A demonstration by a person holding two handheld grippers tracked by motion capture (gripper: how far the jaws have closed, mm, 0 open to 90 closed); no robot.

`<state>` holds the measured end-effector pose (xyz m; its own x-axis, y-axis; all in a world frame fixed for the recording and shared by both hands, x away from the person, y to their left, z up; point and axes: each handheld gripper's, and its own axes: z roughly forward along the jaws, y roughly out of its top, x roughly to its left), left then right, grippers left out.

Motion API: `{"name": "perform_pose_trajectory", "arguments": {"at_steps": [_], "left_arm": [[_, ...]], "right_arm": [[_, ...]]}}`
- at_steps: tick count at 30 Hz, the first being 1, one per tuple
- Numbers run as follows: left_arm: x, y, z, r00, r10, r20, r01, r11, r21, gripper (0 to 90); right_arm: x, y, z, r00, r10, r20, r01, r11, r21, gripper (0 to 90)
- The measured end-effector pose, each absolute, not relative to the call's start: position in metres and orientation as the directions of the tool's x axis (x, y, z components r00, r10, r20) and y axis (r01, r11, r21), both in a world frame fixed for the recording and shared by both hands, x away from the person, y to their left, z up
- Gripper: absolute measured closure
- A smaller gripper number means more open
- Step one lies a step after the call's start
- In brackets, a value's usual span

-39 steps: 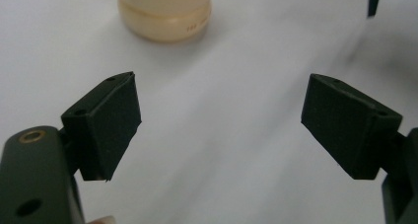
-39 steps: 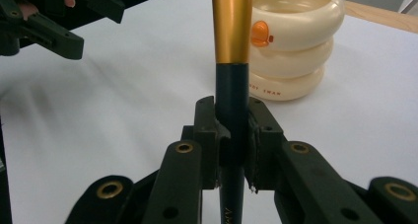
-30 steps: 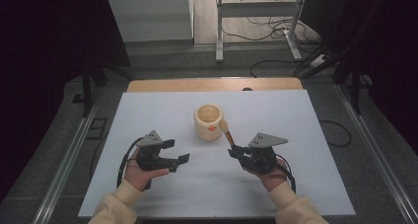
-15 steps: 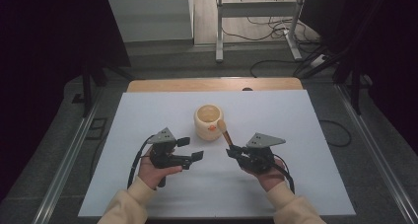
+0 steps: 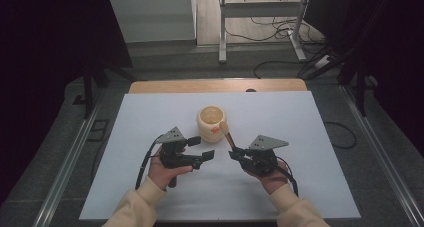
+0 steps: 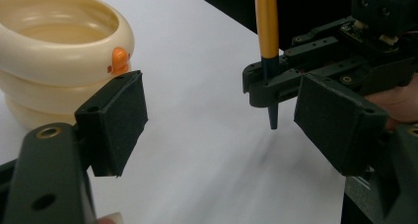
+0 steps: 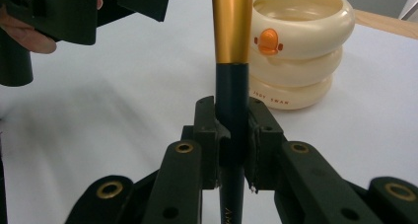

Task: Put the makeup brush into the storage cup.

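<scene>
On the white table [image 5: 310,137], the left tool [image 5: 206,154] sits at the left, held in the person's left hand [image 5: 162,172]. Its two black jaws are spread with nothing between them, and in the left gripper view they frame bare table. Just beyond it stands a cream, ring-stacked cup [image 5: 212,123] with a small orange duck bill on its side, near the left jaw but apart from it. To the right of the cup is a brush [image 5: 226,133] with a gold ferrule and a dark blue handle, standing nearly upright, tilted a little toward the cup. The right tool [image 5: 235,153], in the right hand [image 5: 272,179], is pinching the dark handle between pressed-together jaws, just below the gold part.
</scene>
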<state>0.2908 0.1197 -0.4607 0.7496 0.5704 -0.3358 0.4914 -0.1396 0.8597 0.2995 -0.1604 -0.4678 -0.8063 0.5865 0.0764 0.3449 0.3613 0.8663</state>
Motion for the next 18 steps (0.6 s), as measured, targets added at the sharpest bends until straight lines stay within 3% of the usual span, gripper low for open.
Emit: {"name": "perform_pose_trajectory", "arguments": {"at_steps": [18], "left_arm": [[0.297, 0.097, -0.456, 0.773, 0.532, -0.346, 0.468, -0.108, 0.877, 22.7]], "right_arm": [[0.298, -0.156, -0.469, -0.818, 0.571, 0.068, 0.328, 0.366, 0.871, 77.9]]}}
